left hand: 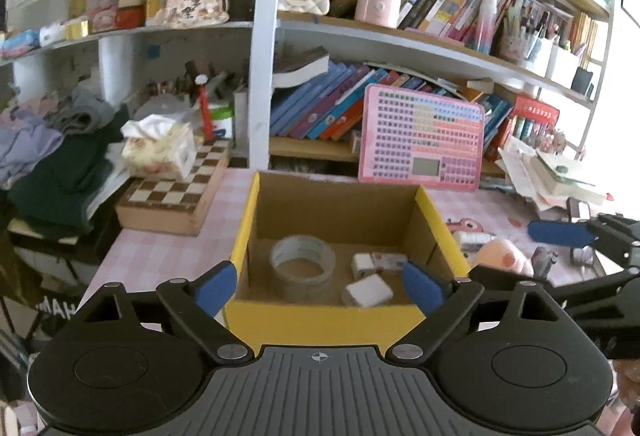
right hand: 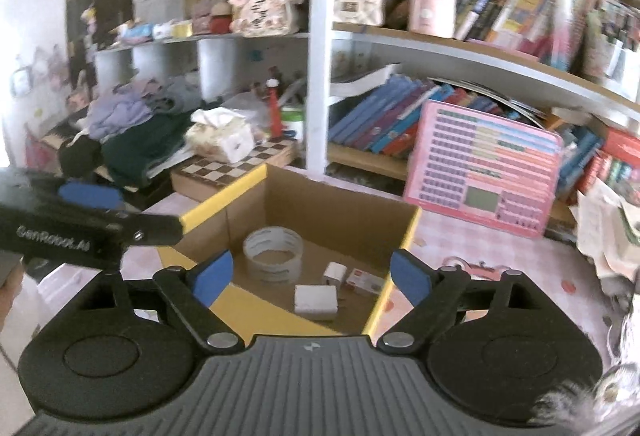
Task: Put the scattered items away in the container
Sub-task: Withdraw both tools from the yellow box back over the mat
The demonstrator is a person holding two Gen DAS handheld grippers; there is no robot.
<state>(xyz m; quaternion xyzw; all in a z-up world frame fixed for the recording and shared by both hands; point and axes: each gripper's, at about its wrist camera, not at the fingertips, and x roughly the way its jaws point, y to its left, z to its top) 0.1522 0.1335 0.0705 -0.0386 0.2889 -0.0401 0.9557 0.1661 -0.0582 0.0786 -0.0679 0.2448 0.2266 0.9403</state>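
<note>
Cardboard box on table: tape roll at 9 o'clock, two white chargers at 3 o'clock. Left gripper and right gripper: fingers spread, empty.

We see the left gripper as a black, matte body with a ribbed grey top plate that bears a small crosshair mark at its centre. Two round black housings flank this plate, each with a shallow disc recess. Angular black link arms, pinned by silver round-headed screws, carry fingers faced with blue pads. The right gripper repeats this build: ribbed grey plate with a small white mark, twin round housings, silver pivot screws, blue-padded fingers. From the right wrist view, the left gripper's side shows white lettering.
</note>
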